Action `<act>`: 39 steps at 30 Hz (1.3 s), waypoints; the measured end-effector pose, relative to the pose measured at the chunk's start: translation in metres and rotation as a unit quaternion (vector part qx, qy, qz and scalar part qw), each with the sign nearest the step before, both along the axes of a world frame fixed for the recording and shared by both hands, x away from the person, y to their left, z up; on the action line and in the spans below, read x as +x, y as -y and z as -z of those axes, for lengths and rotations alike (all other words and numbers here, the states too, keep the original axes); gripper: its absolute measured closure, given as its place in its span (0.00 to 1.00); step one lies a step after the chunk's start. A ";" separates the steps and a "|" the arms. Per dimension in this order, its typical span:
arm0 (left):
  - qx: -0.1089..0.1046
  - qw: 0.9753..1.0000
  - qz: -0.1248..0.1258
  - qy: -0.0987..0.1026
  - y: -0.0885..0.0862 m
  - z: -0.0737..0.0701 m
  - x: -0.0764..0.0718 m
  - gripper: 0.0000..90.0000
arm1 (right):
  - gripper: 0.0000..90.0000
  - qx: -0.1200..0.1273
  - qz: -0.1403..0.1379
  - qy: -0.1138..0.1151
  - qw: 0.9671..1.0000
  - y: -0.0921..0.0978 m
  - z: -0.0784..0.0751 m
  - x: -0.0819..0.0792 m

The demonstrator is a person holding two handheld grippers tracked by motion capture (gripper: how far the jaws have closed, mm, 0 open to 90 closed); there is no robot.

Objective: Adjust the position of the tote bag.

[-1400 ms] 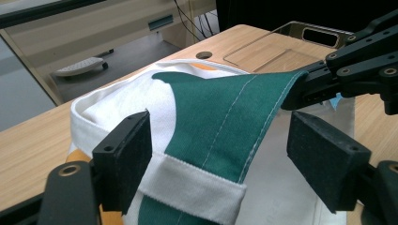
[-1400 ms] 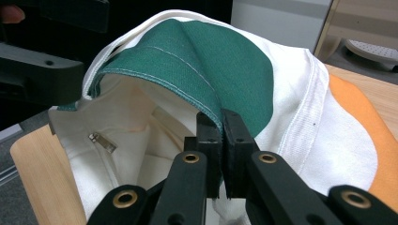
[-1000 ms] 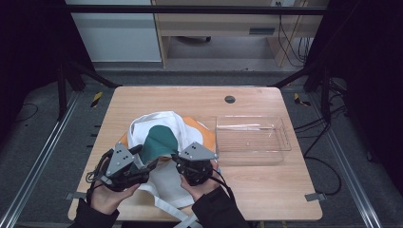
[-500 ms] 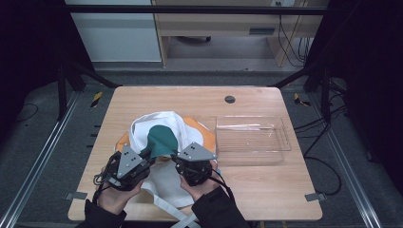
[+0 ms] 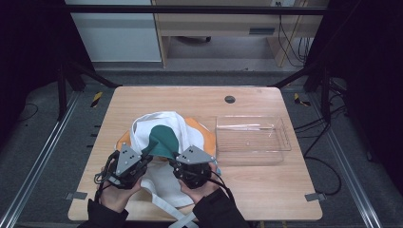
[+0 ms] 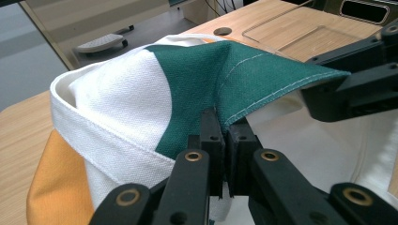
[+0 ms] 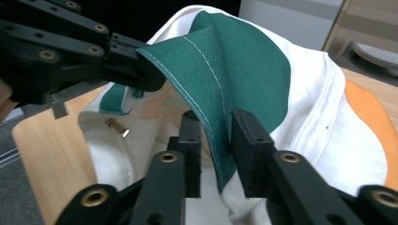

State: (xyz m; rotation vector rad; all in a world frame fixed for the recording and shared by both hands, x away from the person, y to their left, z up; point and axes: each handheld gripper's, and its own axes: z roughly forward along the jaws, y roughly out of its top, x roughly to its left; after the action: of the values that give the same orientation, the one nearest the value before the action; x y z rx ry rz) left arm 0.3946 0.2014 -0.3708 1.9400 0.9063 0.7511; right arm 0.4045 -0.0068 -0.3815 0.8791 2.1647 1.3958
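Observation:
A cloth bag (image 5: 159,124) in white, green and orange lies at the table's front left. Its green flap (image 5: 164,137) is lifted up between both grippers. My left gripper (image 6: 224,136) is shut on the stitched green hem (image 6: 263,93); it is seen from above at the flap's left (image 5: 144,157). My right gripper (image 7: 216,140) stands open, its jaws straddling the green edge (image 7: 220,154) with a gap on each side. From above, the right gripper (image 5: 177,162) sits at the flap's right. A small brass fitting (image 7: 116,127) shows inside the white lining.
A clear plastic tray (image 5: 285,137) stands empty to the right of the bag. A round cable hole (image 5: 230,99) is at the back of the wooden table (image 5: 266,190). A white strap (image 5: 166,209) trails toward the front edge between the person's forearms.
The left gripper has shifted slightly toward the front edge and then back up. The green flap stays raised between both grippers, and the right hand has hardly moved.

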 end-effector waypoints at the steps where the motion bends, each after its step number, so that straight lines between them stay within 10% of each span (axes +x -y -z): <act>1: -0.002 1.000 -0.001 0.000 0.000 0.000 0.000 0.97 | 0.78 0.001 -0.003 -0.001 1.000 0.002 0.000 -0.001; 17: -0.009 1.000 -0.004 0.002 0.001 0.000 0.000 0.97 | 0.94 0.000 -0.026 -0.016 1.000 0.057 0.021 -0.032; 39: -0.024 1.000 0.002 0.001 -0.004 -0.002 0.002 0.97 | 1.00 -0.056 -0.011 -0.076 0.995 0.046 0.091 -0.014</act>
State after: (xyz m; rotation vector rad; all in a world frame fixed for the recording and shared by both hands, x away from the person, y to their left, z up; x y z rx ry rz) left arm 0.3966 0.2054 -0.3691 1.8972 0.9102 0.7222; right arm 0.3905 -0.0532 -0.4723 0.9506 2.3471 1.2398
